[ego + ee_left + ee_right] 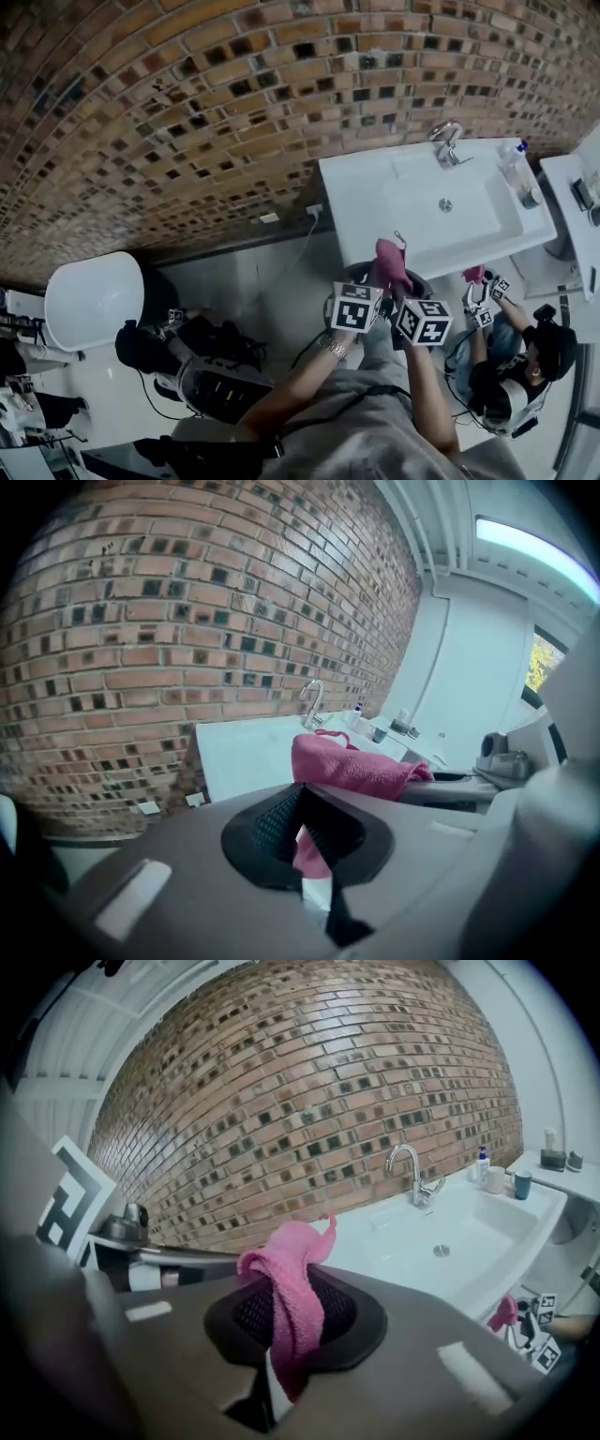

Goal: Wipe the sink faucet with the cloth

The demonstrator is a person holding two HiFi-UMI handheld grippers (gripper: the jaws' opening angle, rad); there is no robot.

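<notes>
A pink cloth (392, 262) hangs bunched between my two grippers, held in the air in front of the white sink (375, 197). My left gripper (380, 283) and right gripper (401, 287) sit side by side, jaws together on the cloth. In the left gripper view the cloth (352, 764) spreads rightward from the shut left gripper (300, 806). In the right gripper view the cloth (291, 1288) drapes down over the shut right gripper (279, 1309). The chrome faucet (448, 142) (311, 701) (409, 1172) stands at the sink's back edge by the brick wall, well beyond both grippers.
A soap bottle (515, 165) stands on the sink's right rim, with cups (522, 1183) on a side shelf (574, 192). A white toilet (94, 300) and dark gear (211, 370) lie left on the floor. Lower right, another figure (525, 370) holds marker cubes and a pink cloth.
</notes>
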